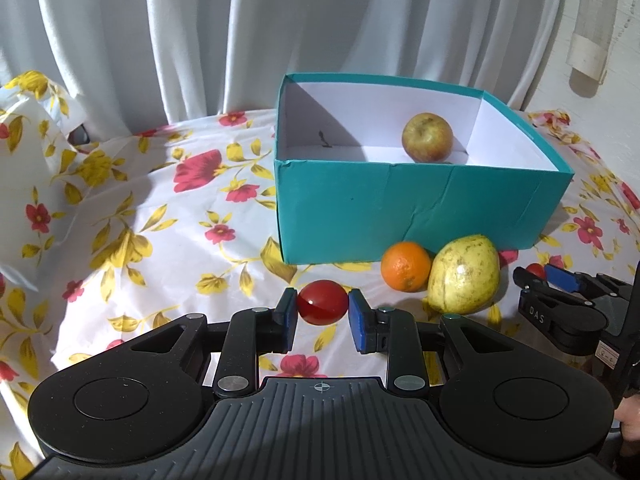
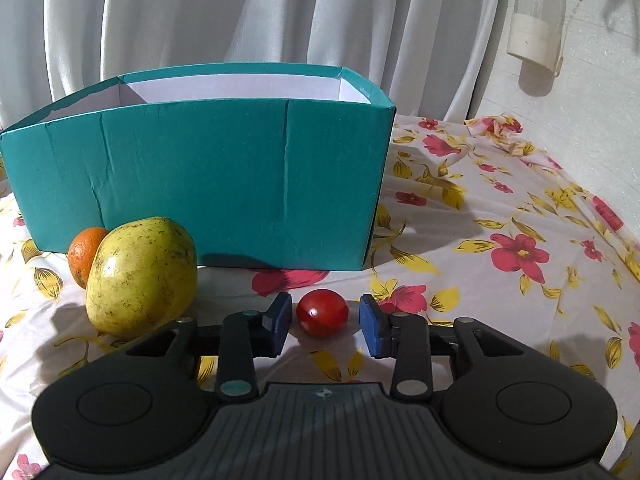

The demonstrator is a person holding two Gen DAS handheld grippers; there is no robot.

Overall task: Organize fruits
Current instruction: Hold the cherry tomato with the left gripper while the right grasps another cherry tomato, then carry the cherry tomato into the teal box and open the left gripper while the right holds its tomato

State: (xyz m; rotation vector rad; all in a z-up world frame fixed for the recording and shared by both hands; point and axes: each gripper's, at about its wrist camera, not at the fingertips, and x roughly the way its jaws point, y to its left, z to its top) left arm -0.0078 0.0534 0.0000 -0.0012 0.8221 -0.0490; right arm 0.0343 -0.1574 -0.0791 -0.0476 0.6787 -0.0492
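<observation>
My left gripper [image 1: 322,300] is shut on a small red tomato [image 1: 322,307] that rests on the flowered cloth; both blue pads touch its sides. A second red tomato [image 2: 322,313] lies between the pads of my right gripper [image 2: 326,306], with a gap on each side, so that gripper is open. In the left wrist view the right gripper [image 1: 538,276] shows at the far right. An orange [image 1: 406,266] [image 2: 82,254] and a large yellow-green fruit [image 1: 464,276] [image 2: 142,276] lie side by side against the teal box [image 1: 400,200] [image 2: 220,180]. An apple [image 1: 427,137] sits inside it.
The flowered tablecloth [image 1: 160,208] covers the table, bunched up at the far left. White curtains [image 1: 180,40] hang behind the box. A white tube [image 2: 536,36] hangs on the wall at the right. Bare cloth [image 2: 500,220] lies right of the box.
</observation>
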